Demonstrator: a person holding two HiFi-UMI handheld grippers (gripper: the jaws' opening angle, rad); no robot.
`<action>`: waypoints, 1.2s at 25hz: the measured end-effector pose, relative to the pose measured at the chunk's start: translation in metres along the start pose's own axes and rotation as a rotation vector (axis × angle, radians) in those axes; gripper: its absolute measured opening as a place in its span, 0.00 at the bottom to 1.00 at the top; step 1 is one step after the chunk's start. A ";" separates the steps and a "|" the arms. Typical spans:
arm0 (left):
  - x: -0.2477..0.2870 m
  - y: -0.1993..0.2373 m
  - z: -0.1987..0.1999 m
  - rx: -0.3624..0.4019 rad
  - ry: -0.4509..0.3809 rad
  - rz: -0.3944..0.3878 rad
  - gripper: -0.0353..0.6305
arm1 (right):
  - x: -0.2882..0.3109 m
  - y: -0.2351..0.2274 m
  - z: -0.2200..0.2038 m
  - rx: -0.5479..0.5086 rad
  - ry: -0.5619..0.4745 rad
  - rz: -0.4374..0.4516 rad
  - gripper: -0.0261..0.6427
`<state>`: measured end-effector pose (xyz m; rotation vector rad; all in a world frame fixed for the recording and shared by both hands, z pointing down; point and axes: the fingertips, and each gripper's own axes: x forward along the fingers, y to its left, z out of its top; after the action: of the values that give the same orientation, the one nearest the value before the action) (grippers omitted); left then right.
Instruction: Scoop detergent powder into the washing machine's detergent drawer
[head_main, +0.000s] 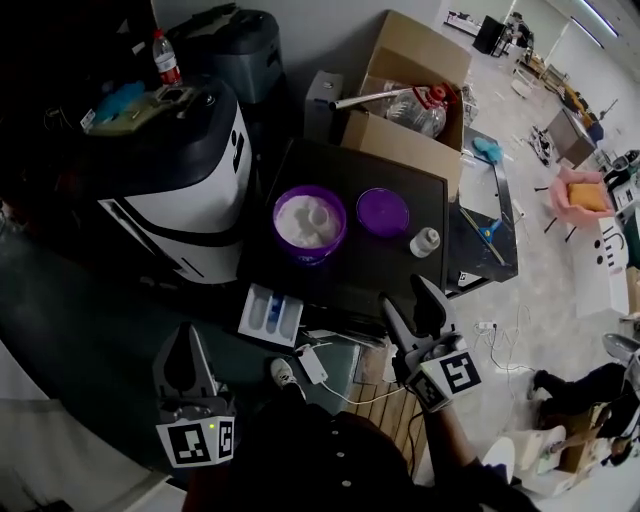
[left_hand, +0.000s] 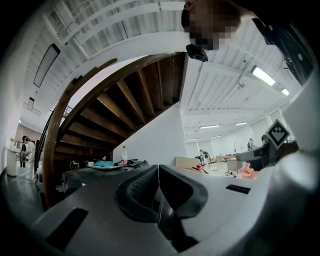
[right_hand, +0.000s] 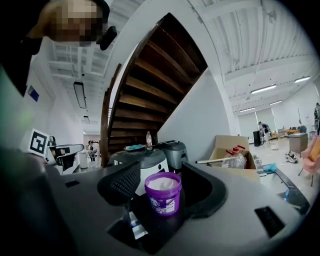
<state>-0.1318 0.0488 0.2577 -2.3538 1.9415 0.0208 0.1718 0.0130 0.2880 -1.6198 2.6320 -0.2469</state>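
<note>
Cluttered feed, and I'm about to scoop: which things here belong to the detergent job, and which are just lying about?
For the job:
purple powder tub
purple lid
detergent drawer
washing machine

Lying about:
cardboard box
plastic jug
water bottle
white charger
pink chair

Head cam: high up, faces steeply down on dark tabletop (head_main: 400, 255). Purple tub (head_main: 309, 224) mid-frame, washer (head_main: 180, 190) at left, left claw (head_main: 186, 345) and right claw (head_main: 412, 300) near btm edge.
Right gripper cam: low, about level, looks fwd along right claw. Same tub close, seen side-on, washer behind.
Left gripper cam: low, looks along left claw twd staircase (left_hand: 115, 100). Washer top farther off.
Both gripper cams share staircase, washer, cardboard box (right_hand: 227, 145), ceiling.
</note>
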 end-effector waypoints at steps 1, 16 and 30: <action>0.011 0.008 0.001 0.002 -0.004 -0.004 0.08 | 0.013 -0.001 -0.002 0.003 0.022 0.006 0.41; 0.102 0.060 -0.022 0.007 0.035 -0.030 0.08 | 0.139 -0.026 -0.045 -0.071 0.336 0.027 0.33; 0.130 0.051 -0.046 -0.002 0.110 0.069 0.08 | 0.204 -0.037 -0.134 -0.029 0.837 0.151 0.32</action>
<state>-0.1591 -0.0918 0.2920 -2.3350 2.0717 -0.1034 0.0964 -0.1695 0.4355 -1.5374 3.3084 -1.0921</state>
